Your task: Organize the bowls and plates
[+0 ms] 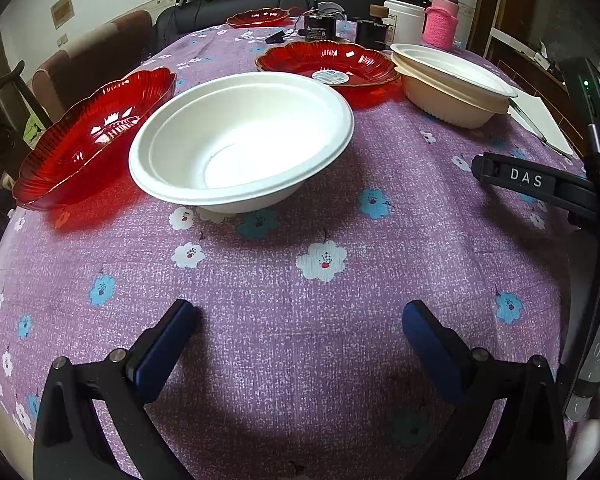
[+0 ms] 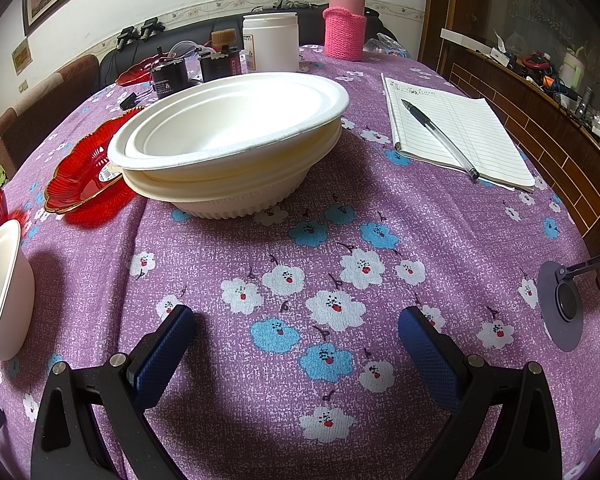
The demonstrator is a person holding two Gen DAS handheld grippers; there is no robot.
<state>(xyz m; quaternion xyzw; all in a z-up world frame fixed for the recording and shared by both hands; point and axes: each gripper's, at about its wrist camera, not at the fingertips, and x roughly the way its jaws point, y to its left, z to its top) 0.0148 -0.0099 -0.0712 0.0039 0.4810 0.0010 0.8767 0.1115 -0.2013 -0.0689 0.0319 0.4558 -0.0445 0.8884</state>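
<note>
Both tongs wide, empty: left gripper (image 1: 298,320), right gripper (image 2: 296,320). Left shd pinch bowl (image 1: 240,140) rim at near edge, lift level, nest onto stack (image 2: 228,140) mid-table.

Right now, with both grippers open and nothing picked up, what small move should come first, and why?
Probably ease the left gripper forward to the rim of the single white bowl. Its jaws are open and empty, and that bowl sits alone straight ahead, while two bowls already form a bowl stack in front of the open right gripper. The loose bowl looks like the one to add there.
</note>
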